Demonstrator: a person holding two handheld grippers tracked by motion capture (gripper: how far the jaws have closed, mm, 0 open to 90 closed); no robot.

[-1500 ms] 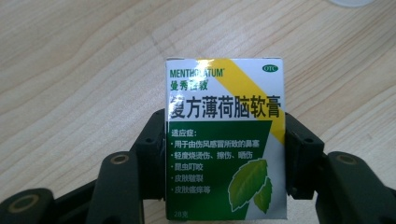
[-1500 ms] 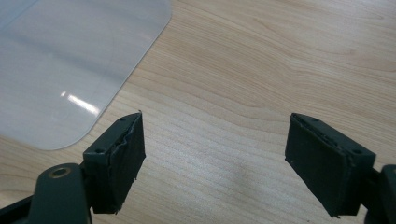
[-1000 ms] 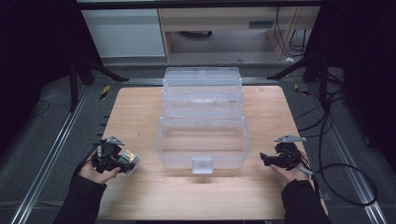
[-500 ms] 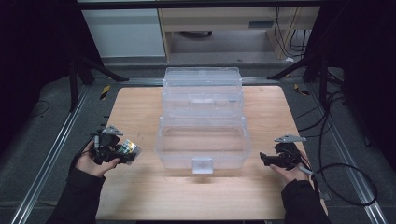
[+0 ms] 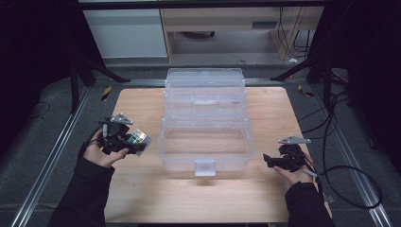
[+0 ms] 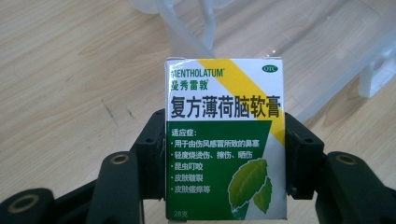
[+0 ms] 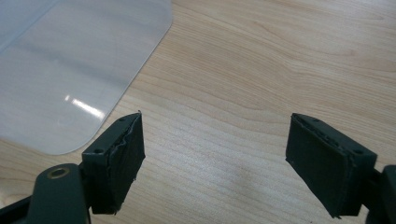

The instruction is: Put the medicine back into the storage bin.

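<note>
Gripping a medicine box [image 6: 226,140], the left gripper [image 6: 224,154]; right gripper [image 7: 229,163] fingers gape.

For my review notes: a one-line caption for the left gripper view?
Left gripper shut on a green-and-white Mentholatum box above the wooden table.

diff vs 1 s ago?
The left gripper, shut on the green-and-white box, has lifted off the table and shifted up the high view, along the left side of the clear bin. The grip is unchanged. The right gripper stayed put, jaws open and empty; the bin did not move.
</note>
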